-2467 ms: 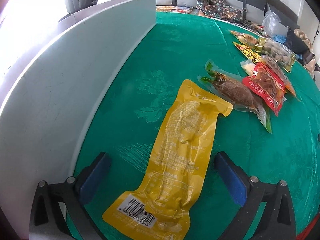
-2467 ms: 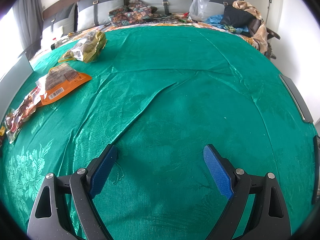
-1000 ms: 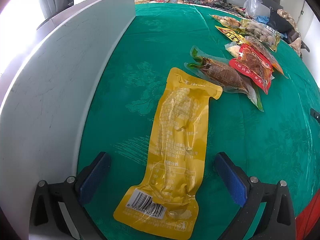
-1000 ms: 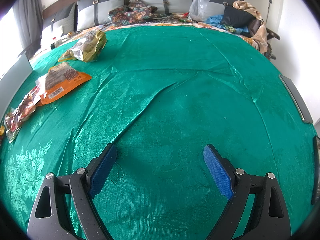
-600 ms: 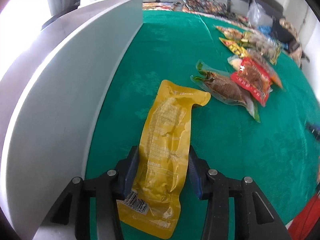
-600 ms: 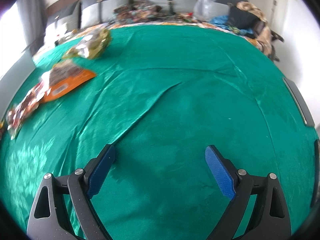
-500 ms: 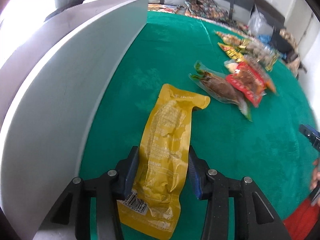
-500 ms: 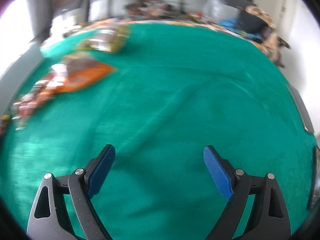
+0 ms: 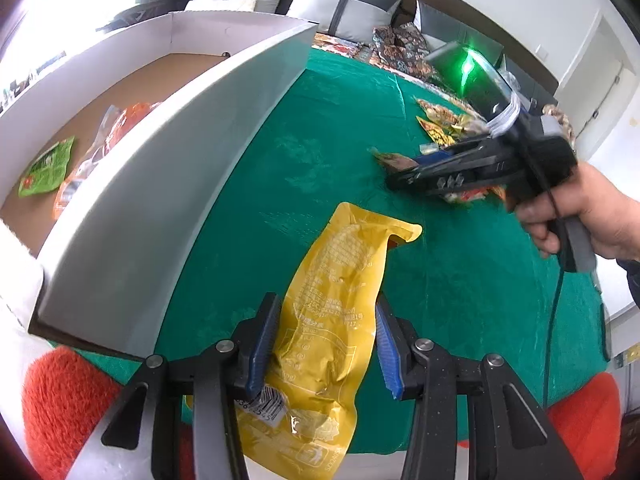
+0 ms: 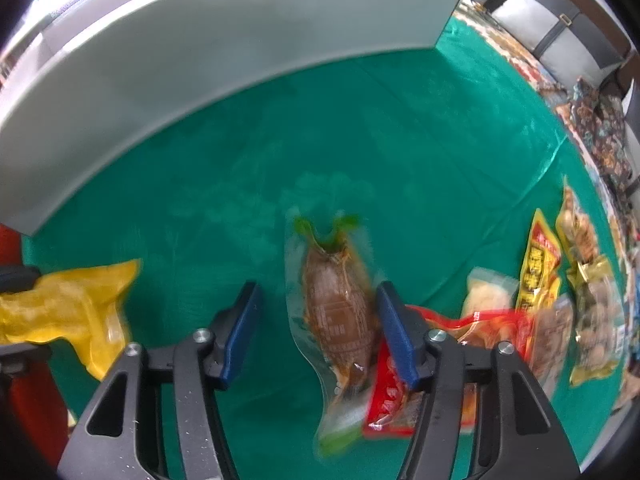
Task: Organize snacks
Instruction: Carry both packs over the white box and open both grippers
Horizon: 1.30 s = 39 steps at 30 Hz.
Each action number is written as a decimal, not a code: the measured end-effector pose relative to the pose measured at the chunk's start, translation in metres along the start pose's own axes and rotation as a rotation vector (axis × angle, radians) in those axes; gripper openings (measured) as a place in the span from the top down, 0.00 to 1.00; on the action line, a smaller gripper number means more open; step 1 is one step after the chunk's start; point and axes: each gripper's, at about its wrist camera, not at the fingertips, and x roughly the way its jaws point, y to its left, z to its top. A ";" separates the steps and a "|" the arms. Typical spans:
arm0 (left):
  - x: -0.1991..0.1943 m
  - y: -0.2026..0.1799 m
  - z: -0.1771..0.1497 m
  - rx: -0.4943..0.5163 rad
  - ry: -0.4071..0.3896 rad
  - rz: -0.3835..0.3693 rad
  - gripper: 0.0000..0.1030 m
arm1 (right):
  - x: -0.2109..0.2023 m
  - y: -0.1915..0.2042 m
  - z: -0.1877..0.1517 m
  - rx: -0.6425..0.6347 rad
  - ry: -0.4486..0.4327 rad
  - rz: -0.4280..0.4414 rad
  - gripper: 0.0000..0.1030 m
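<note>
My left gripper (image 9: 326, 300) is shut on a long yellow snack packet (image 9: 332, 320), blue pads pressing both its sides, and the packet's far end hangs just above the green cloth (image 9: 460, 280). The same yellow packet (image 10: 68, 312) shows at the left of the right wrist view. My right gripper (image 10: 318, 296) points down over a clear vacuum pack of brown food (image 10: 336, 312). Its jaws are closing with the pack between them. The right pad touches the pack's edge and a gap remains at the left pad. In the left wrist view a hand (image 9: 588, 216) holds that right gripper (image 9: 400, 178).
A white box (image 9: 180, 160) with a brown floor stands left of the packets, a green packet (image 9: 46, 168) and an orange one (image 9: 128, 120) inside. A red packet (image 10: 400, 380) and several more snacks (image 10: 538, 264) lie right of the brown pack. Red fuzzy fabric (image 9: 60, 400) lies below.
The left gripper shut on the yellow packet and raised it, bringing the box's inside into view. The right gripper swept left from bare cloth to over the brown pack, rolled, and its jaws narrowed.
</note>
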 end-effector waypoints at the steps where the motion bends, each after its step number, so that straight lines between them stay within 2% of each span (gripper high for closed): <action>1: -0.002 0.002 0.002 -0.014 -0.009 -0.017 0.57 | -0.002 -0.008 0.001 0.055 0.021 0.008 0.61; 2: -0.003 0.003 0.004 -0.028 -0.018 -0.034 0.57 | -0.008 -0.018 0.001 0.123 0.020 0.040 0.70; 4: -0.008 0.007 0.008 -0.069 -0.039 -0.081 0.57 | -0.024 -0.031 -0.004 0.219 -0.012 0.070 0.71; 9: -0.034 0.012 0.018 -0.149 -0.094 -0.178 0.57 | -0.081 -0.056 -0.023 0.403 -0.206 0.184 0.71; 12: -0.058 0.019 0.026 -0.199 -0.128 -0.235 0.57 | -0.108 -0.063 -0.033 0.469 -0.296 0.284 0.71; 15: -0.086 0.039 0.040 -0.254 -0.174 -0.271 0.57 | -0.127 -0.060 -0.030 0.496 -0.348 0.358 0.71; 19: -0.127 0.094 0.068 -0.351 -0.264 -0.203 0.56 | -0.152 -0.036 0.003 0.509 -0.427 0.519 0.70; 23: -0.143 0.142 0.094 -0.371 -0.315 -0.016 0.56 | -0.151 0.010 0.066 0.501 -0.438 0.710 0.70; 25: -0.140 0.162 0.099 -0.370 -0.307 0.045 0.55 | -0.143 0.038 0.096 0.493 -0.424 0.746 0.69; 26: -0.134 0.172 0.103 -0.375 -0.292 0.102 0.49 | -0.138 0.050 0.107 0.488 -0.419 0.749 0.61; 27: -0.132 0.179 0.102 -0.379 -0.285 0.137 0.34 | -0.129 0.065 0.119 0.491 -0.398 0.754 0.45; 28: -0.129 0.184 0.103 -0.384 -0.282 0.176 0.25 | -0.122 0.074 0.125 0.502 -0.367 0.761 0.34; 29: -0.127 0.187 0.102 -0.383 -0.285 0.199 0.17 | -0.114 0.081 0.128 0.522 -0.328 0.753 0.29; 30: -0.127 0.187 0.097 -0.376 -0.296 0.226 0.15 | -0.108 0.084 0.126 0.540 -0.302 0.735 0.28; 33: -0.123 0.181 0.076 -0.377 -0.303 0.229 0.11 | -0.101 0.071 0.096 0.566 -0.325 0.683 0.30; 36: -0.123 0.155 0.067 -0.360 -0.307 0.182 0.11 | -0.099 0.038 0.045 0.553 -0.374 0.476 0.30; 39: -0.123 0.103 0.067 -0.260 -0.316 0.103 0.09 | -0.086 0.005 -0.028 0.511 -0.386 0.102 0.30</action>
